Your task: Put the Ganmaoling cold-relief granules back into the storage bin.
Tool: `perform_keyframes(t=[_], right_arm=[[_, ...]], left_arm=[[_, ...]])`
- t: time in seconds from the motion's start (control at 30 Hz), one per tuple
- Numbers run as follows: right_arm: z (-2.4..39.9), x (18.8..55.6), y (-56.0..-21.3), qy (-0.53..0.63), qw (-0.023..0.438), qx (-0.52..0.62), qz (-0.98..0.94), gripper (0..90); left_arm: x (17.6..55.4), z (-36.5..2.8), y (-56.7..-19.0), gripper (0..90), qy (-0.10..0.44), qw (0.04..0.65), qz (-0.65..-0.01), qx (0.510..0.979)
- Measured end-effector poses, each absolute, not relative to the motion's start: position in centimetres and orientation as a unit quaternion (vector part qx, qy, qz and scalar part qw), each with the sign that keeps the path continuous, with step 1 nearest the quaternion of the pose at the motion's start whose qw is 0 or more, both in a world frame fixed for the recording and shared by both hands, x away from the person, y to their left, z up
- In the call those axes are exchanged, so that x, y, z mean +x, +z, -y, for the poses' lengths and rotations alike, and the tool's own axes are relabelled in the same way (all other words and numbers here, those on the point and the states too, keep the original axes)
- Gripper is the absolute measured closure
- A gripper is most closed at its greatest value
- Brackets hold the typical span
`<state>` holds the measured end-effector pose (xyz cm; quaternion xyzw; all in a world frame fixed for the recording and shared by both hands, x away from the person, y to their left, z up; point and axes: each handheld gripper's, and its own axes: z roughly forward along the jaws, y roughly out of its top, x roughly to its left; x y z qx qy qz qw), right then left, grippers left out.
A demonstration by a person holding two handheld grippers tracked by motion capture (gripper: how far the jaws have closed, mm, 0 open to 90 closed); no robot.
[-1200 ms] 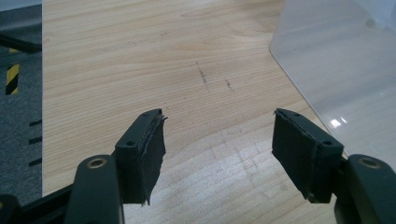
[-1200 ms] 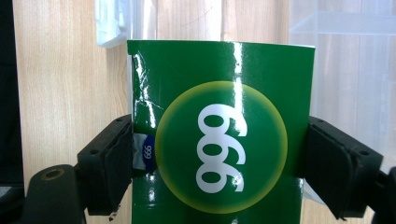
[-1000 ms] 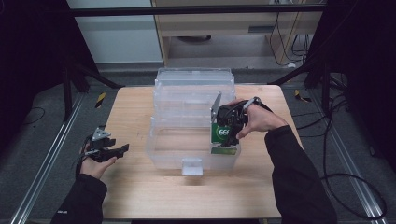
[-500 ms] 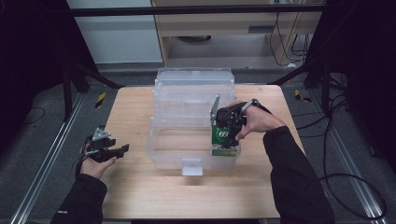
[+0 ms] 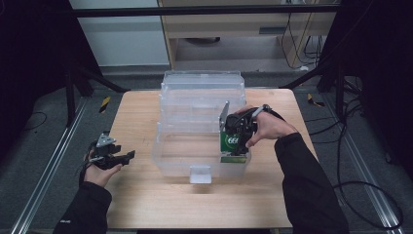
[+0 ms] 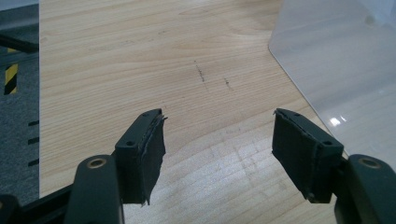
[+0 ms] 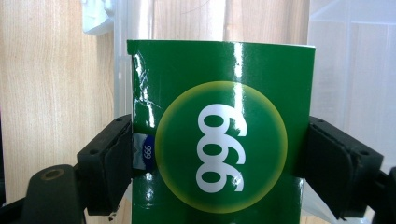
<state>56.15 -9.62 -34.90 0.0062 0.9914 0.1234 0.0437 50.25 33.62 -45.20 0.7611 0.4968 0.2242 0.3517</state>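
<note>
A green box (image 7: pixel 219 135) printed with a yellow-ringed disc and white numerals sits between the jaws of my right gripper (image 7: pixel 219 158), which is shut on its two sides. In the high view the green box (image 5: pixel 232 142) hangs inside the right end of a clear plastic bin (image 5: pixel 180 146), with my right gripper (image 5: pixel 237 130) just above it. At the table's left edge my left gripper (image 5: pixel 124 157) is open and points toward the bin. Bare wood lies between the jaws of my left gripper (image 6: pixel 217 140), and the clear bin (image 6: pixel 345 56) stands at the upper right.
The clear bin's lid (image 5: pixel 202 85) is folded back behind it. A white latch (image 5: pixel 200 174) sticks out at the bin's front. The wooden table (image 5: pixel 146 204) has bare room at the front and left. Black frame legs (image 5: pixel 73 78) and cables (image 5: pixel 350 126) surround the table.
My right gripper has lowered the green box slightly into the bin's right end. The left gripper has stayed where it was.
</note>
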Motion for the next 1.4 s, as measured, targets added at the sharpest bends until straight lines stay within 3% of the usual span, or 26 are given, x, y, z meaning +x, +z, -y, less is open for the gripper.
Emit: perform_keyframes(t=[1.4], right_arm=[[9.3,56.0,-36.5,0.119,0.052,0.002,-0.992,17.5]], left_arm=[[50.3,-33.6,-45.2,33.2,0.224,0.347,-0.494,0.765]])
